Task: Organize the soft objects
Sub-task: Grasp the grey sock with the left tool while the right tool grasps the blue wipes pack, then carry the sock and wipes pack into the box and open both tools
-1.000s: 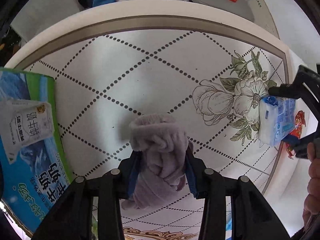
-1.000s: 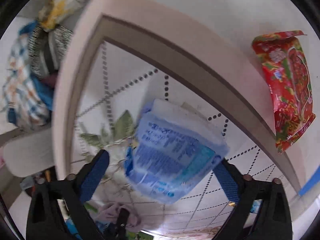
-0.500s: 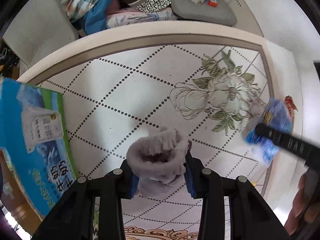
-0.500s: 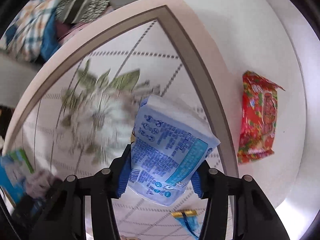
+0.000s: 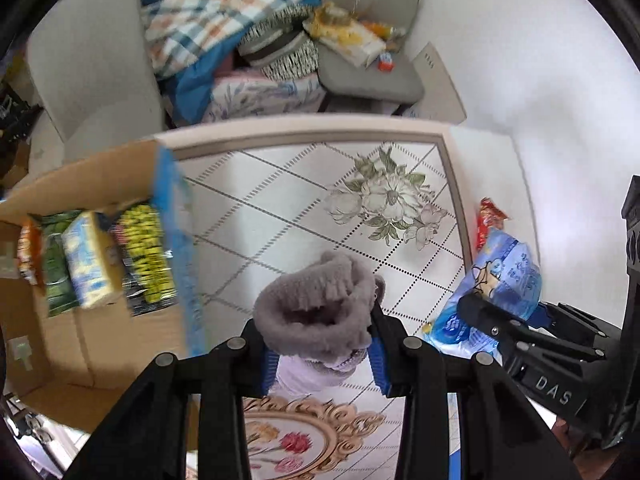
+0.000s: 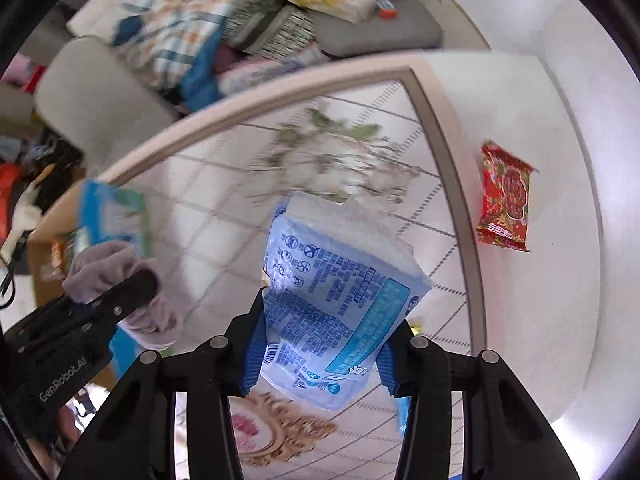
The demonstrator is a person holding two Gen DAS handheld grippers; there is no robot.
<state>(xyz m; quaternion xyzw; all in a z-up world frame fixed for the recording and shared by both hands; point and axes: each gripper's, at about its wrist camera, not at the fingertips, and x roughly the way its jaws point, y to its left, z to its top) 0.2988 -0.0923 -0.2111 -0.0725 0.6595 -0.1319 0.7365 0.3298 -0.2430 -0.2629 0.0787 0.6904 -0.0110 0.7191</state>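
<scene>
My left gripper (image 5: 322, 344) is shut on a fluffy grey-lilac sock (image 5: 316, 304), held well above the patterned table (image 5: 280, 208). My right gripper (image 6: 320, 354) is shut on a blue-printed tissue pack (image 6: 332, 304), also lifted off the table. In the left wrist view the tissue pack (image 5: 504, 276) and the right gripper (image 5: 472, 320) appear at the right. In the right wrist view the sock (image 6: 116, 276) and the left gripper (image 6: 132, 292) show at the left. An open cardboard box (image 5: 80, 320) stands at the left with several snack packets (image 5: 96, 260) inside.
A red snack packet (image 6: 506, 200) lies on the white surface right of the table; it also shows as the red packet (image 5: 486, 220) in the left wrist view. Chairs piled with a checked blanket (image 5: 208, 16) and clutter stand beyond the table's far edge.
Both grippers rose off the table with their loads. The right gripper closed on the tissue pack and rolled. The box's inside came into the left wrist view.
</scene>
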